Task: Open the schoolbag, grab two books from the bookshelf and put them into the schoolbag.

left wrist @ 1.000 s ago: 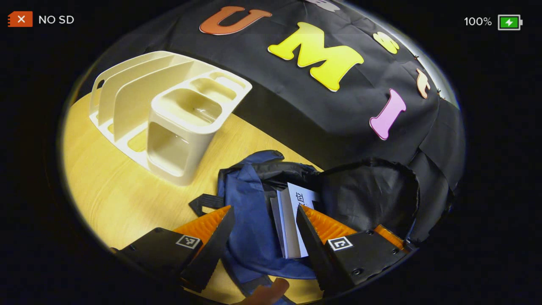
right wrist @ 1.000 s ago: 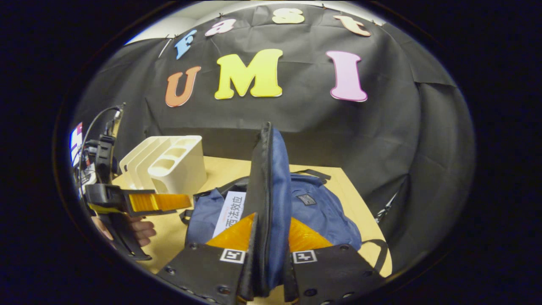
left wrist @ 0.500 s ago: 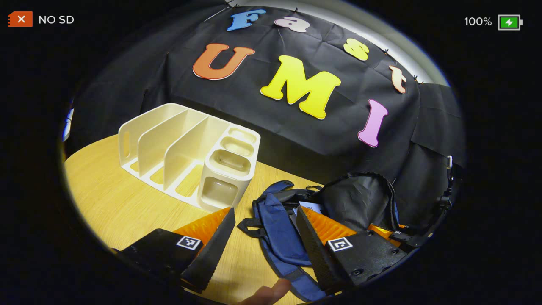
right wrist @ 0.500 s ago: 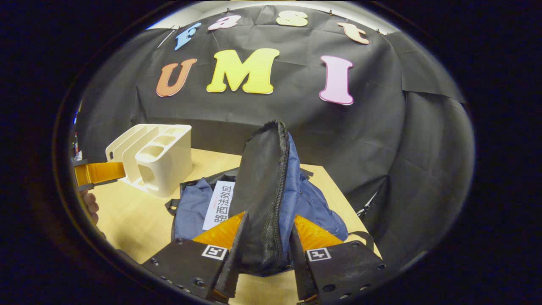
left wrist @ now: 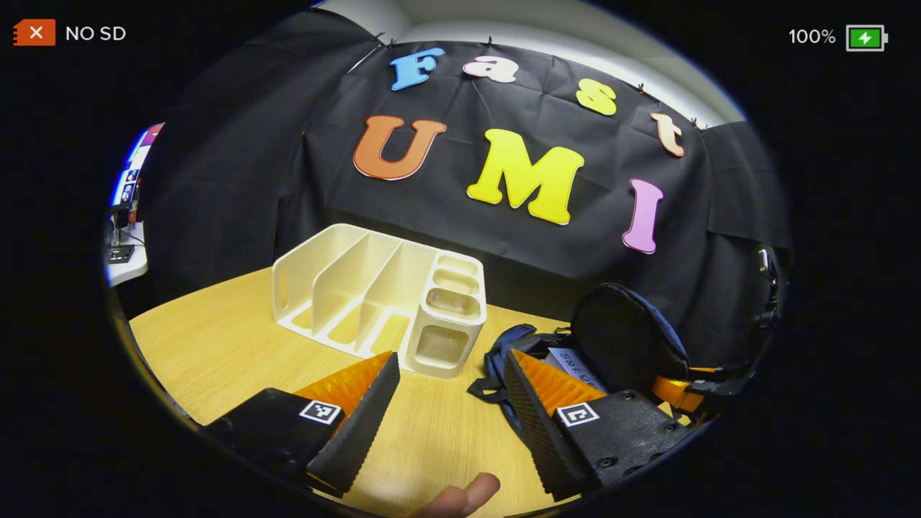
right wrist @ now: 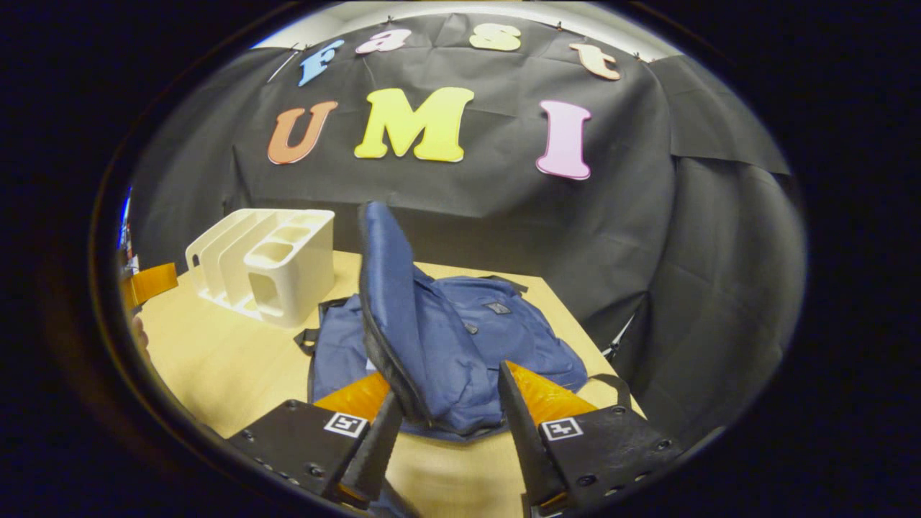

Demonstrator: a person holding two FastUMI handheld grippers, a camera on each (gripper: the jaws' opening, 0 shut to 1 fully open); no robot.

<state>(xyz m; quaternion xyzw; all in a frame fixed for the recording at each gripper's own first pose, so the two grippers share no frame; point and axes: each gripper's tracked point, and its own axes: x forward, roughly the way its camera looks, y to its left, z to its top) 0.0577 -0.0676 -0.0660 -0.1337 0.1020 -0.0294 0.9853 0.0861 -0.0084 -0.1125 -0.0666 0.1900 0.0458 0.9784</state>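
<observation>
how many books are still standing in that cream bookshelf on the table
0. All three upright slots of the bookshelf look bare. One book peeks from the open schoolbag; a second may be hidden under its flap.

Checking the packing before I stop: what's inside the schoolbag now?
One white-covered book shows in the open schoolbag, beneath its raised flap. Anything deeper, including a second book, is hidden by flap and fabric.
</observation>
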